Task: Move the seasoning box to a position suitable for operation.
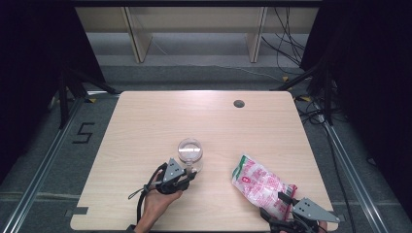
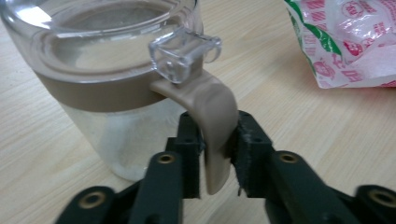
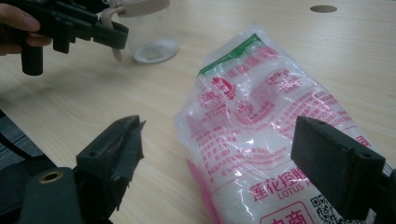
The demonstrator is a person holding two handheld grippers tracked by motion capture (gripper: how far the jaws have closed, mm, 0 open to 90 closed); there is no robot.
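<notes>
A clear lidded cup point(image 1: 189, 150) with a beige band stands upright near the middle of the table. Its beige handle point(image 2: 215, 121) hangs down between the jaws of my left gripper point(image 2: 217, 144), and both pads lie against its sides. That left gripper point(image 1: 191, 172) comes at the cup from the near side. A clear bag printed in red and green point(image 1: 257, 184) lies flat at the front right. My right gripper point(image 3: 219, 135) stands wide open at the bag's near end, one jaw on each side, neither pad touching the bag point(image 3: 261, 121).
The wooden table point(image 1: 145, 121) has a round cable hole point(image 1: 238, 103) at its back right. Behind the table stand a pale shelf frame point(image 1: 141, 34) and loose floor cables point(image 1: 286, 43). The bag's corner point(image 2: 350, 42) lies to the right of the cup.
</notes>
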